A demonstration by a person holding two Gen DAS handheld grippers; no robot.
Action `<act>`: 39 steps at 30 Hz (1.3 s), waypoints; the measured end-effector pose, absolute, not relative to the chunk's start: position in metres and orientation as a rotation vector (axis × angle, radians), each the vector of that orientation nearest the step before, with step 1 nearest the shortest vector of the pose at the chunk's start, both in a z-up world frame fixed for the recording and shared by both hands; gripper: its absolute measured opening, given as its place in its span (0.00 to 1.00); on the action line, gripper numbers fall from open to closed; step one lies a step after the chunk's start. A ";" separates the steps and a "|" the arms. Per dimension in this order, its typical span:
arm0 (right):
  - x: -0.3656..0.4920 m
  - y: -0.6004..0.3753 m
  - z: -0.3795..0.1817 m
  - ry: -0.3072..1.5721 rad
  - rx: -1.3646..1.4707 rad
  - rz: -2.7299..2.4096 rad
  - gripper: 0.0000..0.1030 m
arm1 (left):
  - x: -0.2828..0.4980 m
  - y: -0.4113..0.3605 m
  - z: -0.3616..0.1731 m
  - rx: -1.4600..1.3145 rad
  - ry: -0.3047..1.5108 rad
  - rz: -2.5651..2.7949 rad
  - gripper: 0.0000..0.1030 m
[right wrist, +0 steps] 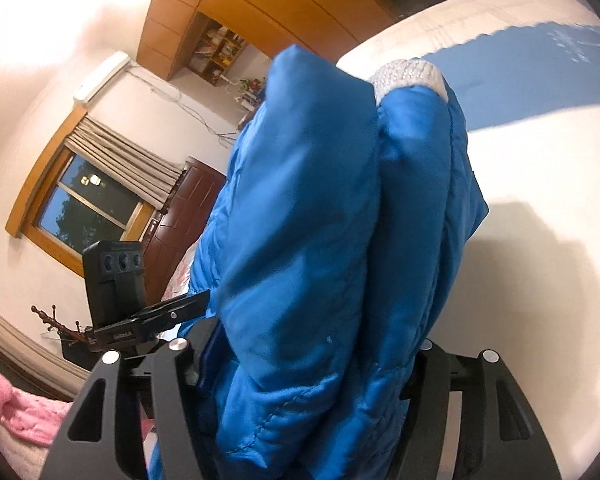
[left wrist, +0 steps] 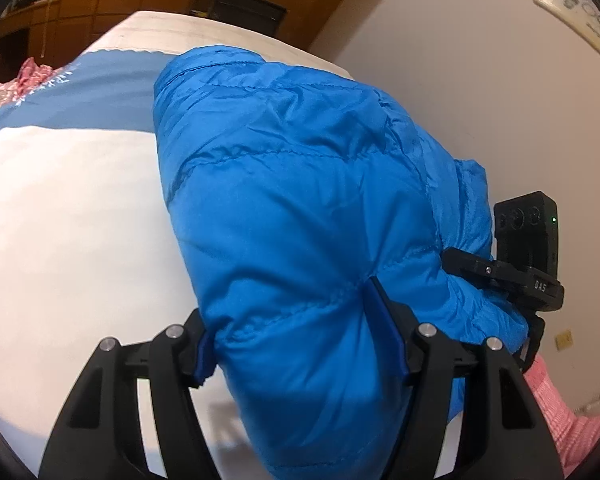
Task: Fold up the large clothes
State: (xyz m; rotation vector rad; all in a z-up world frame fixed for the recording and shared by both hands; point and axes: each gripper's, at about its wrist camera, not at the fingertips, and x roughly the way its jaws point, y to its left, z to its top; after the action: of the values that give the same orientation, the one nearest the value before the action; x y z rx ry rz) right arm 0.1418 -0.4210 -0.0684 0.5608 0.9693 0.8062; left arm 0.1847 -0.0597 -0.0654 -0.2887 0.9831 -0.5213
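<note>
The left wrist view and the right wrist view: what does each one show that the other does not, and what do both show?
Only the left wrist view shows a framed picture on the wall and red patterned bedding. Only the right wrist view shows a window, an air conditioner and the jacket's white knit cuff. Both show the blue padded jacket, clamped in each view's own tongs, the white bed with its blue cloth, and the other gripper.

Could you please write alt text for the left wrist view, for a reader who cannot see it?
A puffy blue jacket is clamped between the fingers of the left tool and fills the middle of the view above a white bed. The right tool grips the jacket's far side, before a pale wall.
</note>
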 end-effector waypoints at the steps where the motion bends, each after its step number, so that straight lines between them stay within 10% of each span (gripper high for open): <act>1: 0.147 -0.418 -0.074 0.974 0.559 0.808 0.61 | 0.190 -0.057 -0.069 -0.287 0.982 -0.510 0.62; 39: 0.108 -0.421 -0.101 1.212 0.335 0.419 0.77 | 0.157 -0.063 -0.121 -0.156 1.100 -0.330 0.78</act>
State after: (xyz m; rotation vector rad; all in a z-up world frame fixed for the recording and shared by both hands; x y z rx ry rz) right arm 0.1082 -0.4213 -0.1012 0.3348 1.2125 0.4186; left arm 0.1570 -0.0631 -0.1214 -0.1561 1.1001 -0.3296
